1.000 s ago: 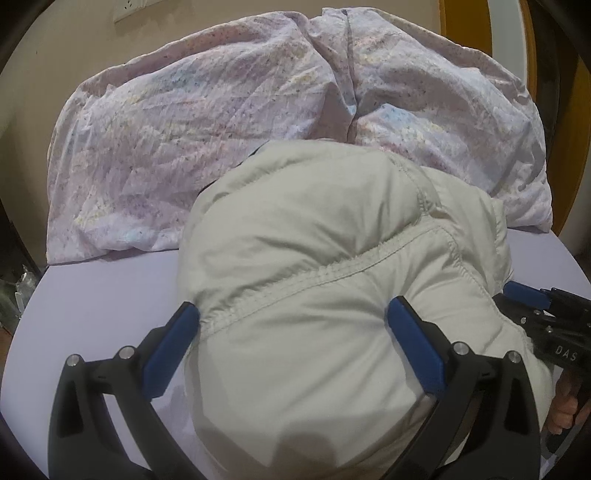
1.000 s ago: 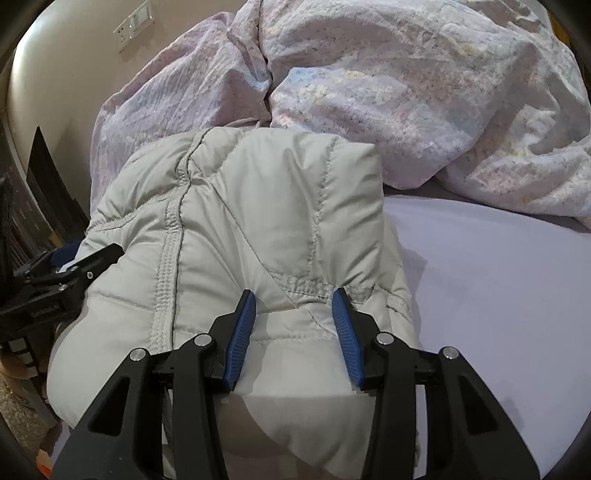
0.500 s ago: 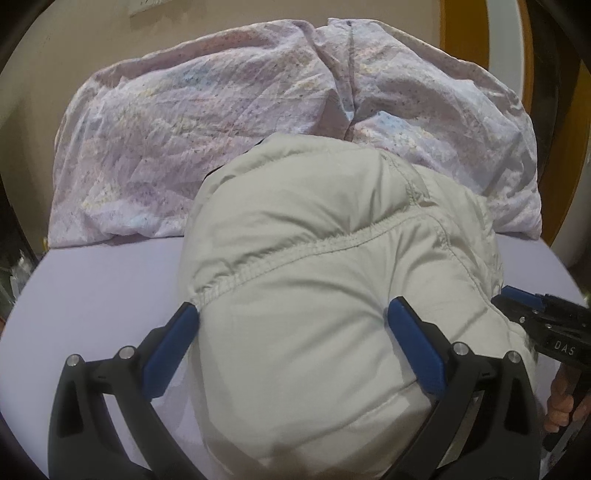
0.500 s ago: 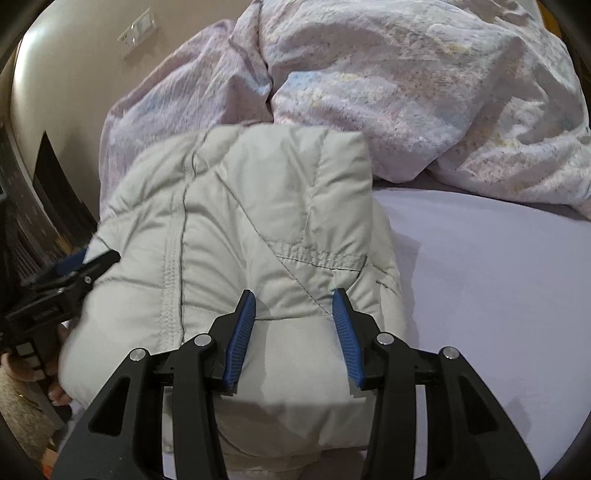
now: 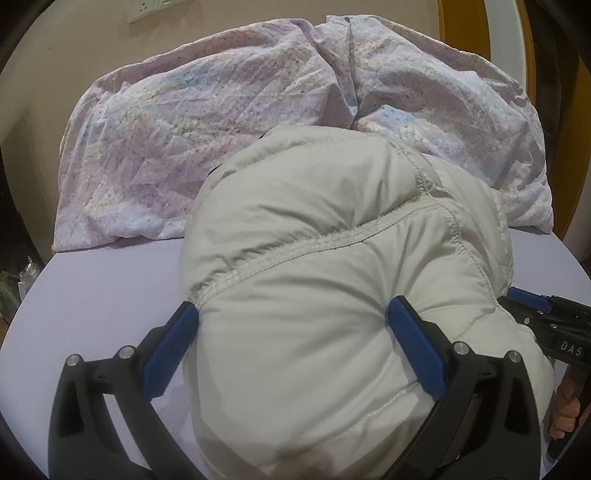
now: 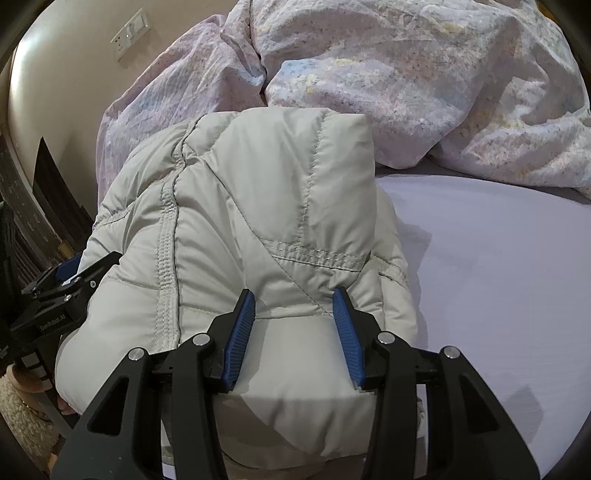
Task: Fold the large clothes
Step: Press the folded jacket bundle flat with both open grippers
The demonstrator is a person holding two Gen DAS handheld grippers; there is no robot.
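The pale grey puffer jacket [image 5: 332, 295] lies bundled into a thick, rounded heap on the lilac bed sheet [image 5: 103, 288], its quilted seams running across the top and its far edge resting against the rumpled floral duvet [image 5: 229, 122] piled behind it. The left gripper [image 5: 291, 328] is at the jacket's near side with its blue pads set wide, each one pressed into the padded fabric so that the bulk bulges between them; it is clamped on the jacket. The right gripper [image 6: 295, 317] is at the jacket's near edge as well, towards its right end, its blue pads [image 6: 240, 332] standing at a moderate spread and digging into a puffed fold that fills the gap between them, so it too is pinching the jacket. Beyond the jacket's right edge, bare sheet runs out to the duvet. A wall socket plate [image 6: 131, 35] sits on the beige wall behind the duvet.
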